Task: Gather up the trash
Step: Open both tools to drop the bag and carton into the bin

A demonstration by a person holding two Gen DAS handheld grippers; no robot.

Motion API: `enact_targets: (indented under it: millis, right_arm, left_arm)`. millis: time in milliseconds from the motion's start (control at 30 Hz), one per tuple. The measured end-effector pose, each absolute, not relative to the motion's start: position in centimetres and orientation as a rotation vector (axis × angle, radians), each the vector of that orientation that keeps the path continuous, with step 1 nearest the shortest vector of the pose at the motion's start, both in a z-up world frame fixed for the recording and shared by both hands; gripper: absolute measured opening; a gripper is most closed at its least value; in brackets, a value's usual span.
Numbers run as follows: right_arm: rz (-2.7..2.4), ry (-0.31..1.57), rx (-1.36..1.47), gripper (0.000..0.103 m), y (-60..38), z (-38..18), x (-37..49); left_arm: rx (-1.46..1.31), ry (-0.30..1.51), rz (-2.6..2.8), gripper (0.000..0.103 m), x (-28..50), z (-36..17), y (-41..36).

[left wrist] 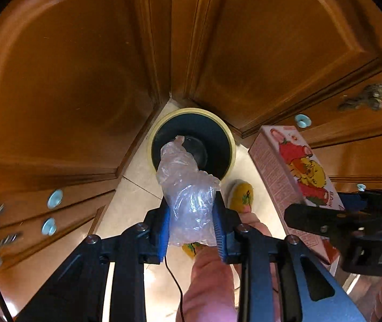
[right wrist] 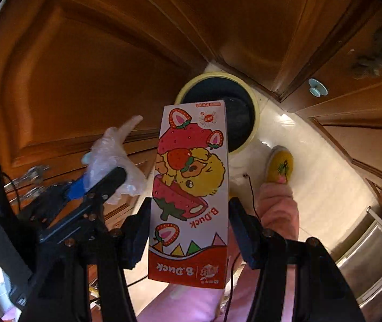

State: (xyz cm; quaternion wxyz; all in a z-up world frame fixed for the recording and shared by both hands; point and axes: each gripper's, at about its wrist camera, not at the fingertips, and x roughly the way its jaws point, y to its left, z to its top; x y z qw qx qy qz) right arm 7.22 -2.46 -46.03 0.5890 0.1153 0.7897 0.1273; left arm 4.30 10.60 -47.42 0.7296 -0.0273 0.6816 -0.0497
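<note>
A round bin with a yellow rim (left wrist: 191,110) and a dark liner stands on the floor in the corner between the cabinets. My left gripper (left wrist: 191,199) points straight down over it, shut on a crumpled clear plastic glove (left wrist: 188,187) that hangs above the bin's mouth. In the right wrist view the same glove (right wrist: 110,153) shows at the left, above the left gripper (right wrist: 102,185). My right gripper (right wrist: 190,204) is shut on a tall red and white B.Duck carton (right wrist: 191,177), held just short of the bin's rim (right wrist: 212,75). The carton (left wrist: 293,169) and right gripper (left wrist: 325,220) also appear at the left wrist view's right.
Brown wooden cabinet doors (left wrist: 70,80) wall in the bin on both sides, with drawers and pale blue knobs (left wrist: 55,198) below. A person's yellow slipper (right wrist: 280,165) and pink trouser leg (right wrist: 276,204) stand on the pale tiled floor (right wrist: 325,182) beside the bin. A steel appliance front (right wrist: 373,255) is at lower right.
</note>
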Motion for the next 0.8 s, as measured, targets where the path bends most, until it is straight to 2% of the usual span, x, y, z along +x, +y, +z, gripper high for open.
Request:
enact_targets:
  millis: [100,267,533,800]
  right_arm:
    - [0.288,1.853,0.252,0.057,-2.3,-48.5,8.1]
    - [0.267,1.863,0.240,0.056,-2.1,-51.6,9.9]
    - [0.228,1.874,0.292,0.056,-2.6,-53.9,11.6]
    - [0.253,1.837,0.279,0.056,-2.6,-51.7,10.8]
  left_arm:
    - [-0.049,1.505,-0.096,0.033,5.5,-49.5,10.6]
    - [-0.040,1.486,-0.051,0.053,6.7,-51.4,10.6]
    - [-0.058,1.502,-0.004,0.073,7.6,-53.1,11.8]
    - [-0.057,1.488,-0.014,0.073,7.2,-52.1,11.5]
